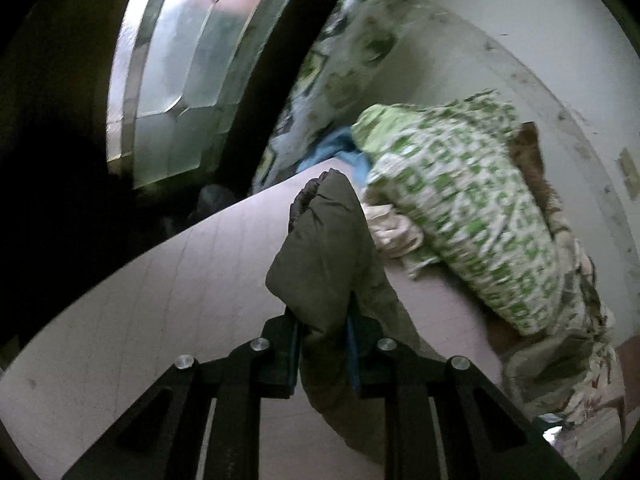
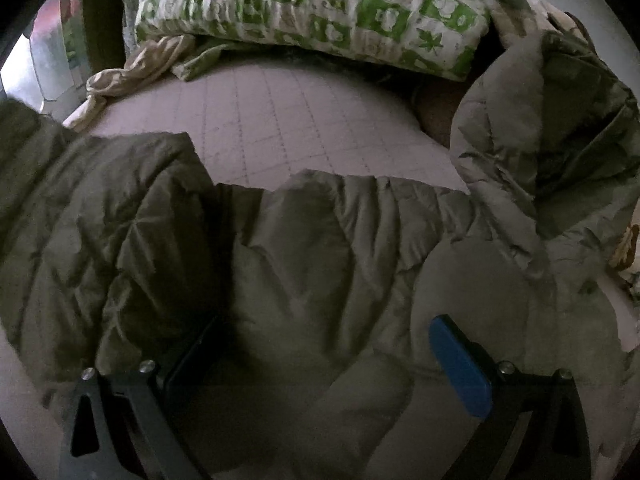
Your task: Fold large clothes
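An olive-green puffy quilted jacket (image 2: 320, 260) lies spread across a pale quilted bed (image 2: 280, 120), its hood (image 2: 560, 128) bunched at the right. My left gripper (image 1: 324, 344) is shut on a sleeve of the jacket (image 1: 324, 240), which stands up between the blue pads with its cuff at the top. My right gripper (image 2: 328, 364) is open, its jaws wide apart and resting over the jacket's body, with the blue pad (image 2: 460, 364) showing on the right finger and the left finger partly under a fold.
A green-and-white patterned pillow (image 2: 312, 8) lies at the head of the bed, also in the left wrist view (image 1: 460, 208). A cream cloth (image 2: 132, 68) lies beside it. A window (image 1: 180, 68) is at the left, a white wall (image 1: 520, 40) behind.
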A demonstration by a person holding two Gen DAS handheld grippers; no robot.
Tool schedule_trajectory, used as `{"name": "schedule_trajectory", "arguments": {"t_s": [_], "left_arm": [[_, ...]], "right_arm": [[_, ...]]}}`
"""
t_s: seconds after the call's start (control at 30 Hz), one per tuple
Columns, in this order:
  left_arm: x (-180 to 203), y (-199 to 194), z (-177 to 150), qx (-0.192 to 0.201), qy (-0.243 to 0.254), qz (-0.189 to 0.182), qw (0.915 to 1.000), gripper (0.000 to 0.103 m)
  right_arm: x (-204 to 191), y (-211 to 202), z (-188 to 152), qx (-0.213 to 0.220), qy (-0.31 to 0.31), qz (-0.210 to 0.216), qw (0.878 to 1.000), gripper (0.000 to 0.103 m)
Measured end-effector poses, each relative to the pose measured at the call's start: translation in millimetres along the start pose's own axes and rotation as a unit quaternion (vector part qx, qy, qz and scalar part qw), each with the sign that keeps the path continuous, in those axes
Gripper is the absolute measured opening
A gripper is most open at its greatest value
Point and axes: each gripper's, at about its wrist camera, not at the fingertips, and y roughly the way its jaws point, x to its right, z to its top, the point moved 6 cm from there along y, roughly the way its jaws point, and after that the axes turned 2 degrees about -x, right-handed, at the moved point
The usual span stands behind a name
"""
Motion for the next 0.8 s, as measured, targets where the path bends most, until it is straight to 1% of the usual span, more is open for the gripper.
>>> {"name": "schedule_trajectory", "arguments": {"t_s": [0.1, 0.2, 0.3, 0.4, 0.47, 0.57, 0.7, 0.8], "left_arm": [[17, -7, 6, 0.003, 0.020, 0.001, 0.9998, 0.019], [36, -10, 1, -0.006, 0.041, 0.007, 0.9991, 0.019], [59, -12, -15, -0.022, 0.076, 0.014, 0.9968, 0.019], [84, -12, -37, -0.037, 0.117, 0.020, 0.9923, 0.019], [105, -12, -54, -0.048, 0.146, 0.020, 0.9880, 0.019], [139, -15, -73, -0.052, 0.178, 0.013, 0.9825, 0.019], [187, -19, -90, -0.065, 0.198, -0.010, 0.9781, 0.019], [233, -19, -106, -0.069, 0.222, -0.023, 0.9724, 0.019]], "right_arm": [[2, 9, 1, -0.017, 0.012, 0.008, 1.000, 0.103], [6, 15, 4, -0.027, 0.025, 0.027, 0.999, 0.103], [16, 5, 6, -0.028, 0.029, 0.036, 0.999, 0.103], [30, -11, -2, -0.020, 0.049, 0.054, 0.997, 0.103], [44, -20, -11, -0.016, 0.052, 0.054, 0.997, 0.103], [72, -31, -25, -0.016, 0.053, 0.046, 0.997, 0.103], [120, -44, -43, -0.020, 0.066, 0.032, 0.997, 0.103], [162, -51, -59, -0.025, 0.084, 0.012, 0.996, 0.103]]}}
